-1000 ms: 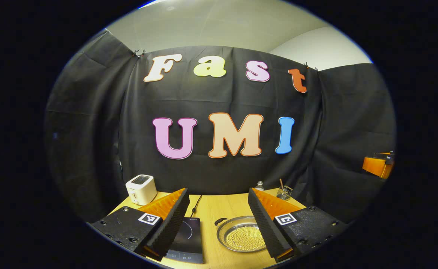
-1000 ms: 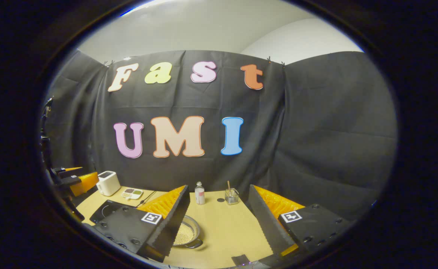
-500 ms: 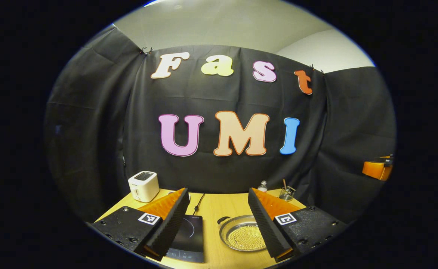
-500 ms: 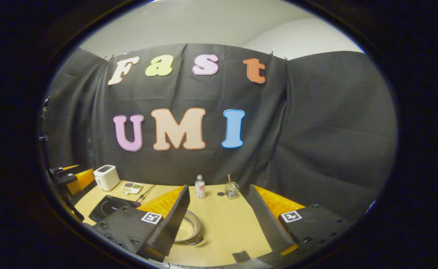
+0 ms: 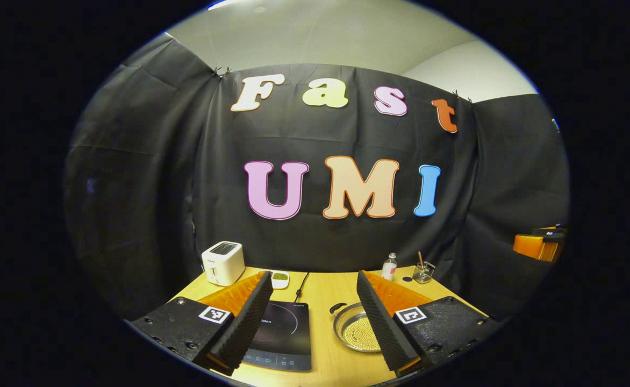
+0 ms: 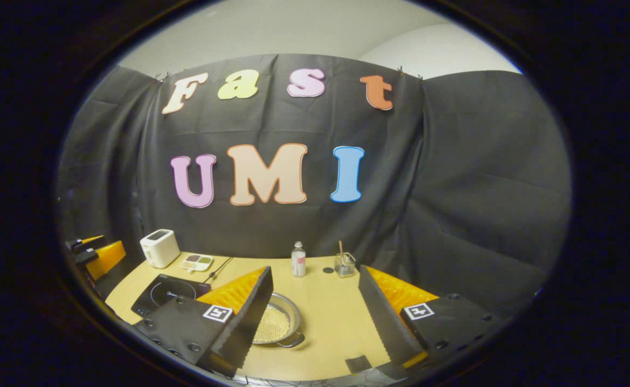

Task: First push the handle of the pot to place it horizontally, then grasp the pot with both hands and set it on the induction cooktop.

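Note:
A shallow metal pot (image 5: 353, 333) with small yellow beads in it sits on the wooden table, right of the black induction cooktop (image 5: 283, 336). One dark loop handle (image 5: 337, 308) shows at its far left rim. My left gripper (image 5: 312, 275) hovers open above the table, and its right finger covers the pot's right side. In the right gripper view the pot (image 6: 280, 325) lies partly behind my left finger, with a handle (image 6: 295, 341) at its near right. The cooktop (image 6: 167, 294) is farther left. My right gripper (image 6: 315, 269) is open and holds nothing.
A white toaster (image 5: 222, 262), a small dish (image 5: 280, 278) and the cooktop's cord stand at the back left. A bottle (image 6: 298, 259) and a glass with a stick (image 6: 344, 264) are at the back. A dark patch (image 6: 357, 364) lies near the front edge.
Both views have tipped downward, so more of the table shows. The pot and cooktop have not moved. Both grippers stayed open.

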`<state>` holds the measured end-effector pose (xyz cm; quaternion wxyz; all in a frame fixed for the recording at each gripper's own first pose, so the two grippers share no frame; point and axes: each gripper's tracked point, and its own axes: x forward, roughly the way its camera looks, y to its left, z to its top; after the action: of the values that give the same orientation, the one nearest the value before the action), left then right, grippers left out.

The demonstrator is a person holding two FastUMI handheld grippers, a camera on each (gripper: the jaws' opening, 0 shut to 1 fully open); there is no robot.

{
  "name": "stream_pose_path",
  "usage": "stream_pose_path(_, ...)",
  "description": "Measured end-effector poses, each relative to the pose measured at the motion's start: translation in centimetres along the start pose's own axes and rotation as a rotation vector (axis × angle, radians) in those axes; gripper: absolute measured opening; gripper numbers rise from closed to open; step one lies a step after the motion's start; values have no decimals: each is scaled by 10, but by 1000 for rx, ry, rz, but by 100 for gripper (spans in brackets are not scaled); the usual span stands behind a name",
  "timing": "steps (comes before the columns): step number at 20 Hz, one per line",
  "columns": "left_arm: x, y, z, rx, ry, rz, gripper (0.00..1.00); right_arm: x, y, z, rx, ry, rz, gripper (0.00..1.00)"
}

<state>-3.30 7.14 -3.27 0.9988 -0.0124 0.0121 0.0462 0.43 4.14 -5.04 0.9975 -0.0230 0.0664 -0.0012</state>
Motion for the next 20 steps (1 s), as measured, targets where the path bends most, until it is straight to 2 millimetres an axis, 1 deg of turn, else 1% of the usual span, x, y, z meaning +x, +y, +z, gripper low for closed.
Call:
stream_pose_path(2,-3,8,0,17,2,3,96,0,13,-4,7,9,20,94)
stream_pose_path(4,-5,13,-2,31,2,-2,96,-2,25,-13,21,28,38,71)
stream_pose_path(5,-5,15,-3,31,2,-4,96,-4,29,-17,22,33,41,66)
stream_pose_path(6,-5,17,-4,25,5,-7,92,-4,31,-19,21,36,41,49)
stream_pose_path(7,-7,18,-8,17,14,-9,96,-6,34,-23,21,40,43,32)
stream_pose_path(8,-8,18,-11,7,20,-10,92,-8,35,-27,22,48,37,14)
stream_pose_path(9,-10,18,-12,-3,23,-12,96,-7,35,-32,32,59,32,9)
stream_pose_path(10,-11,18,-13,-11,26,-14,96,-6,38,-37,45,78,38,4)
stream_pose_path(12,-11,17,-19,-22,37,-18,96,-5,37,-46,70,110,34,3)
stream_pose_path(13,-11,16,-24,-25,46,-20,96,-4,35,-53,81,131,33,0)
stream_pose_path(14,-8,15,-27,-25,57,-19,96,-2,32,-60,90,155,34,3)
stream_pose_path(15,-6,15,-30,-22,67,-17,96,1,29,-69,97,180,32,3)
stream_pose_path(16,-3,15,-33,-18,73,-10,92,4,27,-76,103,207,32,3)
stream_pose_path(18,4,16,-34,-9,80,10,92,12,21,-96,121,265,37,3)
stream_pose_path(19,7,16,-35,-7,82,23,96,18,21,-105,132,296,43,0)
stream_pose_path(20,12,15,-35,-8,87,35,96,24,20,-114,142,331,51,0)
